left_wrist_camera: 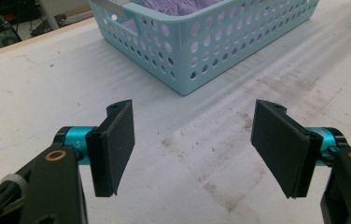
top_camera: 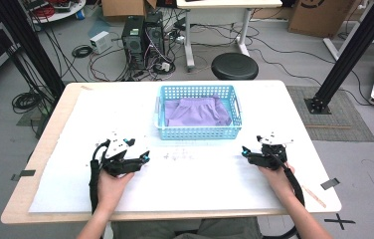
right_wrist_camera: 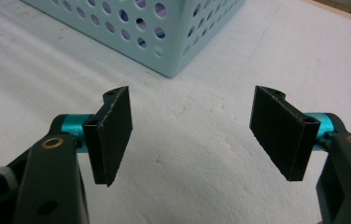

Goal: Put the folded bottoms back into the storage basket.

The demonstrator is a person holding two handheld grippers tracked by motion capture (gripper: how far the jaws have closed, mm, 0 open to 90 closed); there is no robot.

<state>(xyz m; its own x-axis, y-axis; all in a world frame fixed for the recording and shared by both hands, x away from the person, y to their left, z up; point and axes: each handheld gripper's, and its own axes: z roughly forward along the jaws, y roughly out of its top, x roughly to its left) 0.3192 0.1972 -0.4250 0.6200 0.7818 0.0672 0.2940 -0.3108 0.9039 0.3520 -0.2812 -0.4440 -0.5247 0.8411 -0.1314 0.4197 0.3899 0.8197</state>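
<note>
A white sheet covers the table (top_camera: 200,184), stained faintly at the middle, with a cluttered floor of cables and computer cases beyond. Nearest, the left gripper (top_camera: 144,158) and the right gripper (top_camera: 245,151) rest on the sheet at the left and right, each with jaws standing wide apart and nothing between them. Farther off, between and beyond them, sits the blue basket (top_camera: 198,133), with the purple cloth (top_camera: 196,111) bunched inside it. The likely risk is at the pick: a shallow pinch may catch only one fold so the cloth slips free, or a jaw may snag the perforated wall and drag the light basket across the sheet.
</note>
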